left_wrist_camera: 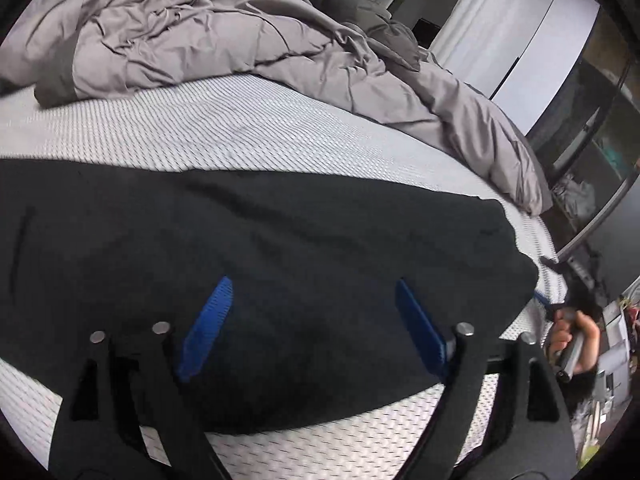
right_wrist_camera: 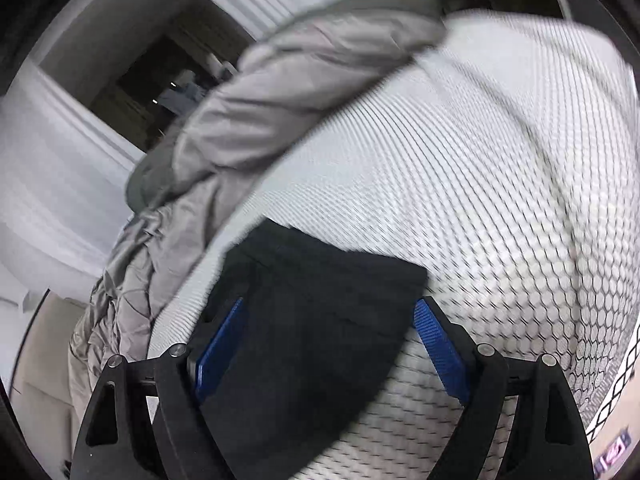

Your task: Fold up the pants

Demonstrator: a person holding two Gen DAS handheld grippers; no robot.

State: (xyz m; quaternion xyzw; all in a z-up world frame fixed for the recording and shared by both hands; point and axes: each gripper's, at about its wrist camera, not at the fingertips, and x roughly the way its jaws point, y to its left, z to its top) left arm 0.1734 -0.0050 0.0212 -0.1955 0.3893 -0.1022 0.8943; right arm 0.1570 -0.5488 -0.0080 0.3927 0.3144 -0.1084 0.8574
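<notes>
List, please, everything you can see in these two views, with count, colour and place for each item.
pants: one, black, lying flat on the mattress near its front edge, beneath both grippers
mattress: one, white with a grey honeycomb pattern, under the pants and duvet
duvet: one, grey, crumpled along the far side of the mattress and trailing off its right edge
wardrobe: one, white, past the bed at upper right
left gripper: one, black with blue pads, open above the pants
right gripper: one, black with blue pads, open over an end of the pants
hand: one, at the right edge of the left wrist view, gripping a handle
</notes>
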